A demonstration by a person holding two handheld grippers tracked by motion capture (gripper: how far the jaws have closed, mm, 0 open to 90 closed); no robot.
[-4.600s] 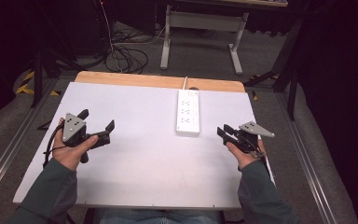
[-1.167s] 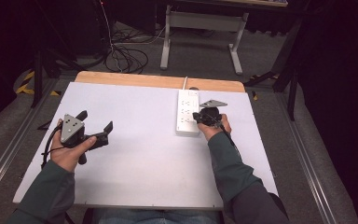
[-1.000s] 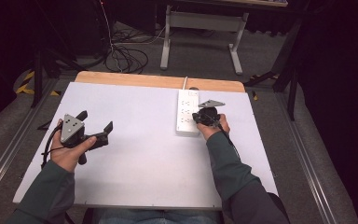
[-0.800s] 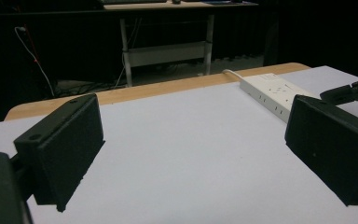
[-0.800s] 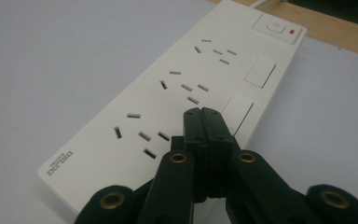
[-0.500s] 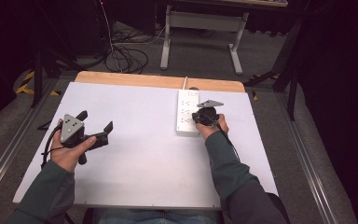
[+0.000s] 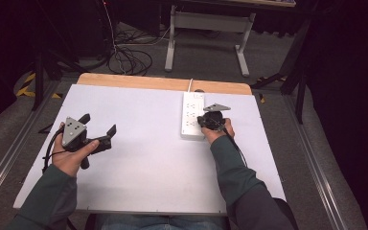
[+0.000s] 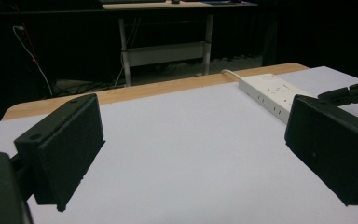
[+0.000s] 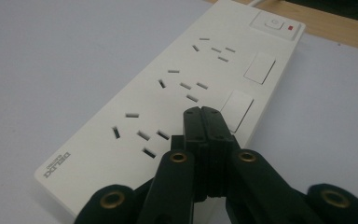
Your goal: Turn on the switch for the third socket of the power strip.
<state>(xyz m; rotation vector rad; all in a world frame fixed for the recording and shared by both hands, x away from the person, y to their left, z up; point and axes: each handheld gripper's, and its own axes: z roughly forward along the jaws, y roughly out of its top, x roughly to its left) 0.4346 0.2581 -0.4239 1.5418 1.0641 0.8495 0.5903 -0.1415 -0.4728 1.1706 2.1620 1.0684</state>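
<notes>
A long white plastic power strip [image 7: 192, 115] lies flat on the white sheet-covered table [image 7: 143, 158], towards its far right part, its short end close to the bare wooden strip [image 7: 139, 82] along the table's far edge; a white cable [image 7: 190, 84] leaves that far end of it. In the right gripper view the strip's top shows three groups of socket slots, three pale rocker switches [image 9: 236, 109] along one long side, and a main switch with a small red mark [image 9: 276, 24] at the far end.

The right gripper [image 7: 204, 122], black with a grey three-cornered plate on top, is held over the near part of the strip, its jaws pressed fully together with nothing between them; in the right gripper view [image 9: 201, 112] their joined tips sit at the nearest rocker switch, just beside the nearest socket group; whether they press on it I cannot tell.

The left gripper [image 7: 98, 130] is held in the left hand [image 7: 73, 155] above the left part of the table, well apart from the strip; in the left gripper view its two black pads [image 8: 63, 144] stand wide apart, holding nothing, with bare white table between them and the strip off to the right beyond.
</notes>
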